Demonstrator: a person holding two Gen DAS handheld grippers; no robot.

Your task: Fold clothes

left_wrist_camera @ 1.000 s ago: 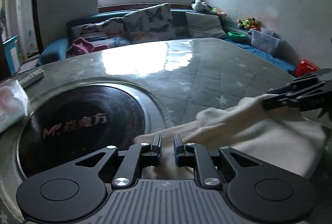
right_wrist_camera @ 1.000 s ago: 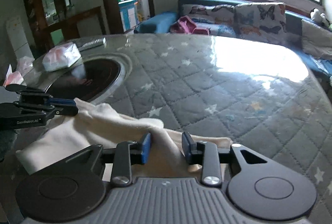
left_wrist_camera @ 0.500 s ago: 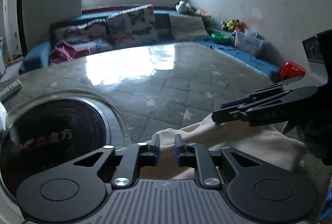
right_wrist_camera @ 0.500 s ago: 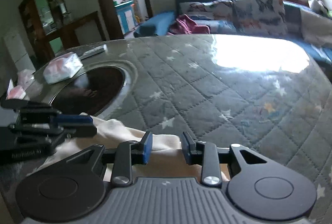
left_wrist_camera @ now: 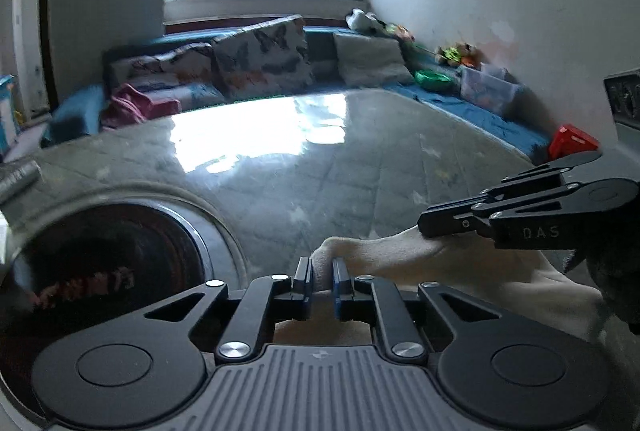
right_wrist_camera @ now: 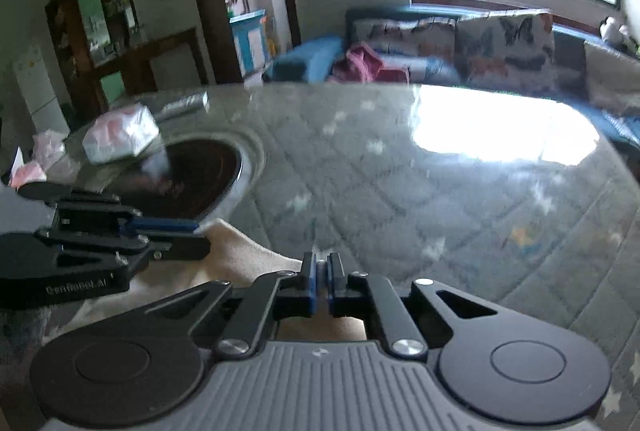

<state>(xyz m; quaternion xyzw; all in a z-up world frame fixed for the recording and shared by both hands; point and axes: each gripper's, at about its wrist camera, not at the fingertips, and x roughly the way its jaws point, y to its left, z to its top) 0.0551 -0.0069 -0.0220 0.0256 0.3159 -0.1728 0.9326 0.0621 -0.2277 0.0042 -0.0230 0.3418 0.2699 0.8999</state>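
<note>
A cream garment (left_wrist_camera: 460, 267) lies bunched at the near edge of the round quilted table (left_wrist_camera: 340, 167). My left gripper (left_wrist_camera: 322, 277) is shut on a fold of its edge. My right gripper (right_wrist_camera: 321, 273) is shut on another part of the same cloth (right_wrist_camera: 240, 255), its jaws almost touching. Each gripper shows in the other's view: the right one (left_wrist_camera: 428, 221) at the right, the left one (right_wrist_camera: 200, 239) at the left. Both hold the cloth lifted a little off the table.
A dark round hotplate (left_wrist_camera: 112, 263) is set into the table on the left. A white bag (right_wrist_camera: 120, 135) and a remote (right_wrist_camera: 184, 105) lie beyond it. A blue sofa with cushions (left_wrist_camera: 256, 63) runs behind the table.
Both grippers have closed on the cream cloth and lifted it. They have moved closer together, and the cloth is more bunched between them.
</note>
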